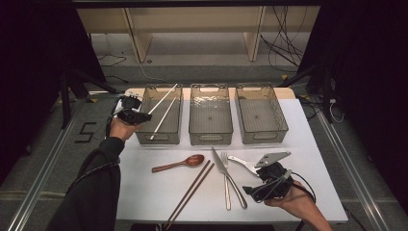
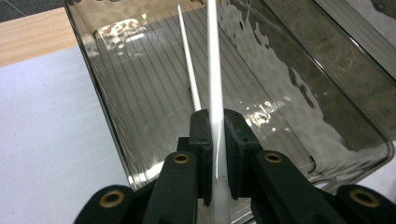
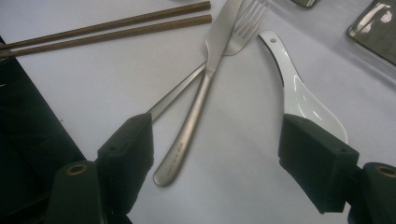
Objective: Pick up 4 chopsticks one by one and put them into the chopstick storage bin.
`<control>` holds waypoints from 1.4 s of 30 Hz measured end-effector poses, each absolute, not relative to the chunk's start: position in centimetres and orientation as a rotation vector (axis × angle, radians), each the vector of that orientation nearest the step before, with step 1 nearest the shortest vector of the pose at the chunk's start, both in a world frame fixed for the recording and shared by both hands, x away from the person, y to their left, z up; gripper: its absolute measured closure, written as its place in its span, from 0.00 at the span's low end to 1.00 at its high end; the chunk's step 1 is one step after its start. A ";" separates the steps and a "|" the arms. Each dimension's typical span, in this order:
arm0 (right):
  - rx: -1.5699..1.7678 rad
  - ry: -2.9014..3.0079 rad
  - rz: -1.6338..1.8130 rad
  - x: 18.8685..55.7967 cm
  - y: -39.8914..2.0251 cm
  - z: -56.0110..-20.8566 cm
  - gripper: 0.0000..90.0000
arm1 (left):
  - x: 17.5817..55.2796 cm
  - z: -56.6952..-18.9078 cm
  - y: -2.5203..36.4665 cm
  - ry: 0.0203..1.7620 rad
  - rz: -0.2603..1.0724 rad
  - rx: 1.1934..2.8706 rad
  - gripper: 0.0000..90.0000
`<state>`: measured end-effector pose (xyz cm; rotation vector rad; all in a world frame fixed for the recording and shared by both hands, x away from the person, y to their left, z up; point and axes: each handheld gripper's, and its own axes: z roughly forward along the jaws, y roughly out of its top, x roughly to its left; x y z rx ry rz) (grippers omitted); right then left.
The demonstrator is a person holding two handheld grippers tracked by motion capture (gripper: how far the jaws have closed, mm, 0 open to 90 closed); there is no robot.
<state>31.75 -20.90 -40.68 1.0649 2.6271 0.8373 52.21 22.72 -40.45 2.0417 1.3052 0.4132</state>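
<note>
left gripper (image 2: 215,154) clasps white chopstick (image 2: 214,70) over left bin (image 1: 144,137) | right gripper (image 3: 219,154) gapes | risk: chopstick tips out over bin rim on release

Black tool (image 2: 217,158) jaws, brass-coloured rivets, dark sleeve (image 1: 96,187).

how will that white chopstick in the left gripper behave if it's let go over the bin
The white chopstick looks stiff, smooth and thin, so it may slip lengthwise between the left gripper pads. Released, it would probably slide into the left bin beside its mate.
</note>
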 end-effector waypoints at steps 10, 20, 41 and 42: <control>1.079 2.629 0.841 31.7 -21.0 -40.7 0.31 | 50.3 -38.8 21.8 1.253 0.398 2.058 0.53; 1.082 2.624 0.837 31.7 -21.0 -40.7 0.31 | 46.2 -37.3 20.8 1.194 0.297 2.032 0.35; 1.090 2.607 0.830 31.7 -21.0 -40.8 0.30 | 39.6 -38.8 15.5 1.085 0.227 2.241 0.19; 1.089 2.607 0.829 31.7 -21.0 -40.8 0.30 | 39.4 -39.0 15.4 1.084 0.228 2.253 0.19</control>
